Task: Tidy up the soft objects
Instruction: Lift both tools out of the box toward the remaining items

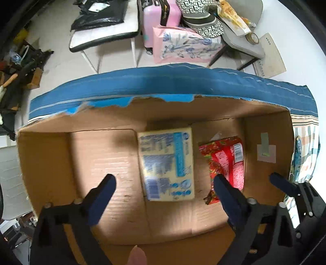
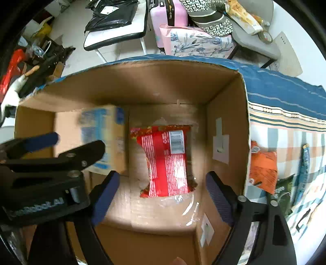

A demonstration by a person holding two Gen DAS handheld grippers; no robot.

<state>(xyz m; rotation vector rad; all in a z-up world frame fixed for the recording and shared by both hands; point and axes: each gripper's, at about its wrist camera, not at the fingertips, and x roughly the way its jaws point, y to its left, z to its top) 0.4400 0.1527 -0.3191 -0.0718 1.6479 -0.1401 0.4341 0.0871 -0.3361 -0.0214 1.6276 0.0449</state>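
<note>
An open cardboard box (image 1: 49, 161) (image 2: 226, 95) holds a yellow and blue soft pack (image 1: 167, 163) (image 2: 101, 130) and a red snack packet (image 1: 226, 161) (image 2: 167, 161) side by side on its floor. My left gripper (image 1: 165, 183) is open and empty above the yellow pack. My right gripper (image 2: 162, 183) is open and empty above the red packet; one of its fingers (image 1: 283, 183) shows at the right of the left wrist view. The left gripper (image 2: 53, 146) shows at the left of the right wrist view.
The box stands on a blue-edged checked cloth (image 2: 285, 126). An orange packet (image 2: 262, 169), a green packet (image 2: 283, 193) and a blue packet (image 2: 304, 171) lie on the cloth to the box's right. Chairs, a pink suitcase (image 1: 161, 18) and a floral bag (image 1: 185, 44) stand beyond.
</note>
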